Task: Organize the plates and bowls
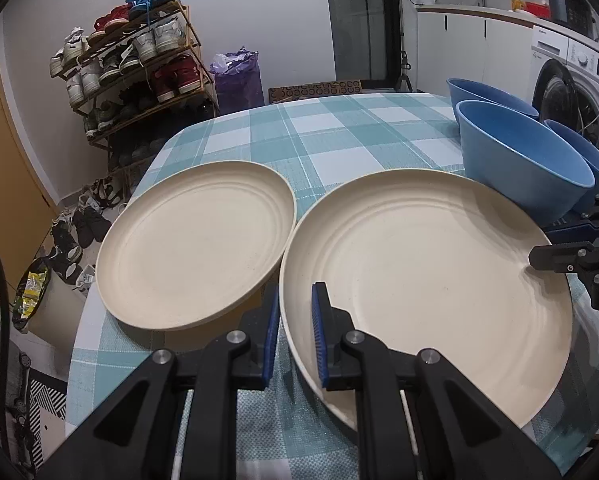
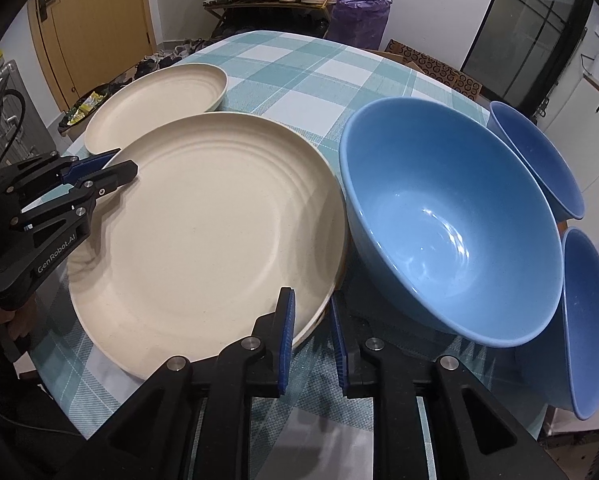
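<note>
Writing: "GenRobot.AI" in pale letters along the left gripper's black arm.
Far plate (image 1: 195,244): cream, ridged, on the checked tablecloth (image 1: 339,136) – leftmost, its edge just beside the near plate.
Left gripper (image 1: 295,336): jaws closed tight on the near plate's rim, one blue pad inside the rim and one outside.
Near plate (image 1: 427,280): cream, larger in view, held at opposite edges.
Right gripper (image 2: 311,336): jaws narrow, straddling that plate's other rim – I cannot tell if the pads press it.
Bowls: a big blue bowl (image 2: 451,216) just beside the plate, two more blue bowls (image 2: 539,156) tilted at the far right.
</note>
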The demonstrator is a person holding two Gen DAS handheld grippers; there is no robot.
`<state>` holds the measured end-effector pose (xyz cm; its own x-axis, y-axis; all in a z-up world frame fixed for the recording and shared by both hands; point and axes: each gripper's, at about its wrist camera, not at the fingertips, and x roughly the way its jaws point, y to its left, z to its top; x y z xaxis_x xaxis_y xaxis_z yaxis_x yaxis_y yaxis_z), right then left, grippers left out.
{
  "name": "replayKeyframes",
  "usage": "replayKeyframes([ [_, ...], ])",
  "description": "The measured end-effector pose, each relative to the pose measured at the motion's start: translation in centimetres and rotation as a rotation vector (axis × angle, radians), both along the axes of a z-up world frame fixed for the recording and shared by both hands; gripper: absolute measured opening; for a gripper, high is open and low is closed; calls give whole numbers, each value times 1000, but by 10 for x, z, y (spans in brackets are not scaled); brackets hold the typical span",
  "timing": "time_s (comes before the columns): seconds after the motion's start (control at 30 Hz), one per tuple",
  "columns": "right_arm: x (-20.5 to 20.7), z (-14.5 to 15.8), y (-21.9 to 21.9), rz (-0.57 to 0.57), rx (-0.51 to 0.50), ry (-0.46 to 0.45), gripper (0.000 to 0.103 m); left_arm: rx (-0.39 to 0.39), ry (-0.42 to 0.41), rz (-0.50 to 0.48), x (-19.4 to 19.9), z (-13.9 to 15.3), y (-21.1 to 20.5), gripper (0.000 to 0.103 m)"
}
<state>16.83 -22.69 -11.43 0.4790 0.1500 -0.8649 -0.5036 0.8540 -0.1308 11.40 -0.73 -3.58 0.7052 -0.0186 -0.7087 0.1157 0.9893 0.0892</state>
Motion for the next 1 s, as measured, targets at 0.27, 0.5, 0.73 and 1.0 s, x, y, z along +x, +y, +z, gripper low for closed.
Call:
replayKeyframes([
  [0.27,0,-3,2,-7,-17,-15,17,-6,22,-11,2,-6,-1,14],
  [0.5,0,-1,-2,-4,2,-17,22,-20,31,-18,3,-4,1,17],
  [0.73,-11,16,7,58,71,-24,47,-38,3,-37,-5,10,3,48],
  [1.0,-22,40,21,102,102,-80,74,-32,-60,-26,-19,36,10,60],
])
